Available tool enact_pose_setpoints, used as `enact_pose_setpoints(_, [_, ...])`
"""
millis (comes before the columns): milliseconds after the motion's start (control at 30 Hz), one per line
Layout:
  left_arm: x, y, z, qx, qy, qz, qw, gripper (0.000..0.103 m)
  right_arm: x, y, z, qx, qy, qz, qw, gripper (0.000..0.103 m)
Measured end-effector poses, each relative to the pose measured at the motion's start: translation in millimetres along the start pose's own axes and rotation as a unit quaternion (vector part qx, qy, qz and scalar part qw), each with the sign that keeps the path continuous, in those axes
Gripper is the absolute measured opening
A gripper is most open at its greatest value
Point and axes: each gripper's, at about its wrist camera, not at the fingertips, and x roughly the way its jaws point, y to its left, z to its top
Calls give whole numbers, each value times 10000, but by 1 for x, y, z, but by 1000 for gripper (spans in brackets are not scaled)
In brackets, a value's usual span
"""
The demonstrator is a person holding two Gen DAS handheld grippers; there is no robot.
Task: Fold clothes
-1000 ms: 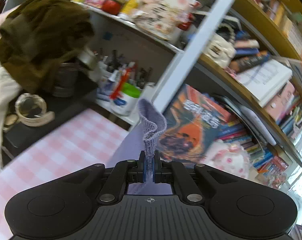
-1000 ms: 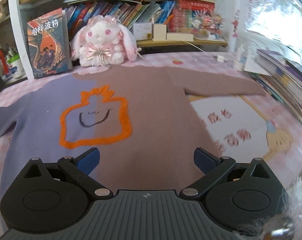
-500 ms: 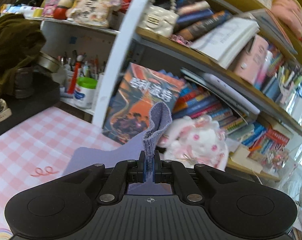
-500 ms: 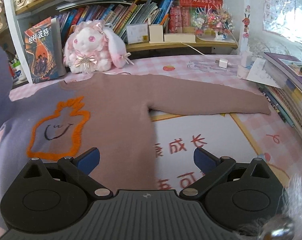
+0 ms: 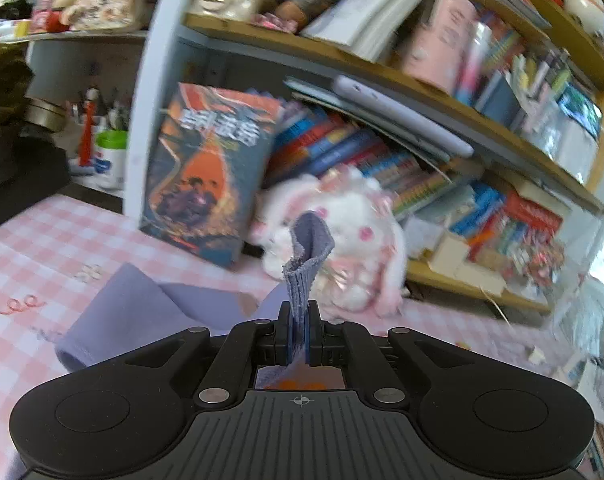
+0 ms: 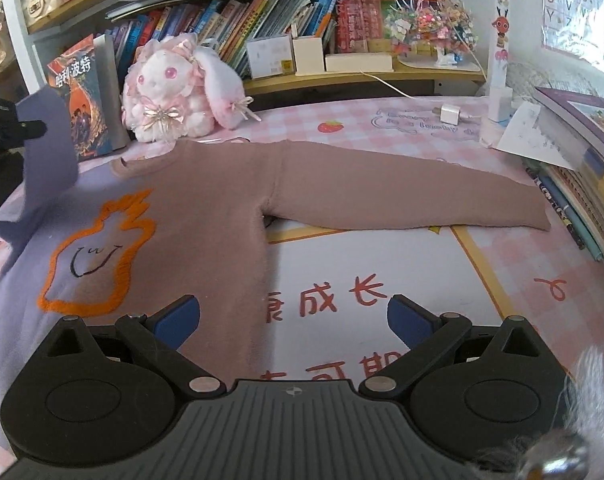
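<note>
A two-tone sweater (image 6: 205, 216), purple on the left and brown on the right with an orange outline figure, lies flat on the pink checked table (image 6: 522, 280). Its brown sleeve (image 6: 402, 196) stretches out to the right. My left gripper (image 5: 299, 338) is shut on the cuff of the purple sleeve (image 5: 306, 256) and holds it lifted; the raised sleeve also shows in the right wrist view (image 6: 47, 152). My right gripper (image 6: 293, 320) is open and empty, low over the sweater's brown side edge.
A pink plush rabbit (image 6: 173, 92) and an upright book (image 6: 81, 96) stand behind the sweater's collar. Bookshelves (image 6: 261, 16) line the back. A stack of books (image 6: 582, 152) sits at the right edge, with a white charger (image 6: 450, 114) near it.
My left gripper has carried the purple sleeve cuff to the right, toward the sweater's body. My right gripper has shifted right, from over the orange figure to the brown side edge.
</note>
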Motion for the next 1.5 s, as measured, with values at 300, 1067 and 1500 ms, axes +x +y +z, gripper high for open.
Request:
enact_pose_setpoints(300, [25,-32,-26,264,397,-192,9987,4,1,-11,-1,38,57,-47,10000,101])
enact_pose_setpoints(1067, [-50,46,-51,506,1084,619,9909,67,27,23,-1,-213,401,500,9977,101])
enact_pose_setpoints(1500, [-86,162,-64,182,1450,1606,9761,64,14,43,-15,183,426,-140,9988,98])
